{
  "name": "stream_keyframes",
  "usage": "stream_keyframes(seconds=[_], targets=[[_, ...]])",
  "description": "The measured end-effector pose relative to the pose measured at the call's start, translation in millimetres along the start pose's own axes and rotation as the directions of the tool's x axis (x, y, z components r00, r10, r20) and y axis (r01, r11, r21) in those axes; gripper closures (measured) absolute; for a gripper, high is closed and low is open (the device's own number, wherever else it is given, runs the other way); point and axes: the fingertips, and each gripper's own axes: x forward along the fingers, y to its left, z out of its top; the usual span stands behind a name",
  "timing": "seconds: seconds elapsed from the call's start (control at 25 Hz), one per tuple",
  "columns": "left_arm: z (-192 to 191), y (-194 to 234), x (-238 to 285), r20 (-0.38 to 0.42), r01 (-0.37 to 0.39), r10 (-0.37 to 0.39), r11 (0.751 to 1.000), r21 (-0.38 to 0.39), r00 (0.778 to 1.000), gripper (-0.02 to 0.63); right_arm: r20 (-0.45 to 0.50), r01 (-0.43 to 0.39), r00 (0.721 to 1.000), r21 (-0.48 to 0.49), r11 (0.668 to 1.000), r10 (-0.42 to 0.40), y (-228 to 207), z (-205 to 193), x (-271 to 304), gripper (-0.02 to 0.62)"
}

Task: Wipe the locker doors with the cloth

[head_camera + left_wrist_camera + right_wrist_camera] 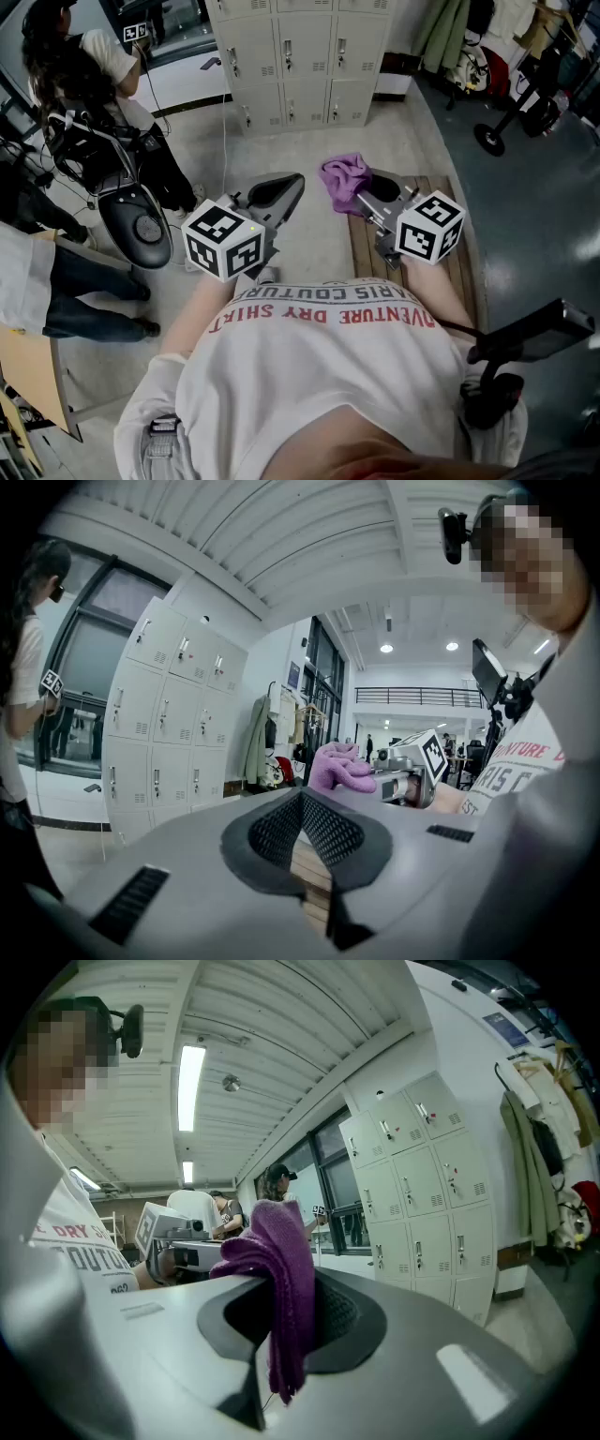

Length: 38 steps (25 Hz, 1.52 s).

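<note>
Cloth (344, 176) pinched in right claw (364, 195).

This looks like a large lab or workshop hall with a changing corner. A bank of grey metal lockers (300, 56) stands against a white wall on a bare concrete floor (281, 155). Right of the lockers, coats (450, 33) hang on a rack. Left of the lockers are tall dark-framed windows (84, 658), and a person (84, 66) stands there with wired gear. Above the lockers, a ribbed ceiling carries strip lights (190, 1072). Past the lockers a railed upper gallery (412, 697) shows.
</note>
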Motion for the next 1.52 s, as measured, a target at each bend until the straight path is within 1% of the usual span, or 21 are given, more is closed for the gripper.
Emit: stream_keyframes(seconds=[0.28,0.64,0.72,0.88,1.0,1.08,1.2,1.36,1.44,1.52], targets=[[9.5,4.9,-3.3,0.002,-0.005,0.005,1.000,0.001,1.000,0.606,0.000,-0.009,1.000,0.005,1.000,0.009,3.2,8.0,5.0,0.538],[3.7,-0.8,5.7,0.009,-0.002,0.002,1.000,0.009,1.000,0.606,0.059,0.002,0.998,0.033,0.999,-0.004,-3.6,11.0,-8.1,0.538],[6.6,-0.4,9.2,0.007,0.005,-0.005,1.000,0.006,1.000,0.606,0.069,0.014,0.997,0.030,0.999,-0.016,-6.0,15.3,-9.7,0.538],[3.4,-5.5,18.5,-0.005,0.027,-0.027,1.000,-0.012,1.000,0.606,0.096,0.068,0.993,0.008,0.998,-0.069,-16.4,17.5,-19.5,0.538],[5.8,-3.7,25.8,-0.004,0.020,-0.020,1.000,-0.012,1.000,0.606,0.109,0.069,0.991,0.030,0.997,-0.072,-28.0,20.6,-22.7,0.538],[5.7,7.9,32.3,-0.013,0.015,-0.016,0.999,-0.028,1.000,0.606,0.120,0.074,0.990,0.023,0.997,-0.076,-38.3,25.4,-15.5,0.538],[-1.5,39.1,45.2,-0.019,0.009,-0.010,0.998,-0.056,1.000,0.606,0.123,0.068,0.990,0.010,0.998,-0.069,-57.7,25.3,8.0,0.538],[-11.0,77.6,62.9,-0.005,-0.003,0.003,0.999,-0.054,1.000,0.606,0.134,0.063,0.989,0.011,0.998,-0.064,-86.5,16.1,37.7,0.538],[-9.8,102.6,73.2,-0.003,0.000,0.000,0.998,-0.057,1.000,0.606,0.119,0.059,0.991,0.019,0.998,-0.061,-103.2,14.5,59.1,0.538],[-5.5,137.6,88.2,-0.003,0.006,-0.006,0.998,-0.061,1.000,0.606,0.099,0.068,0.993,0.022,0.997,-0.070,-128.7,18.1,88.1,0.538]])
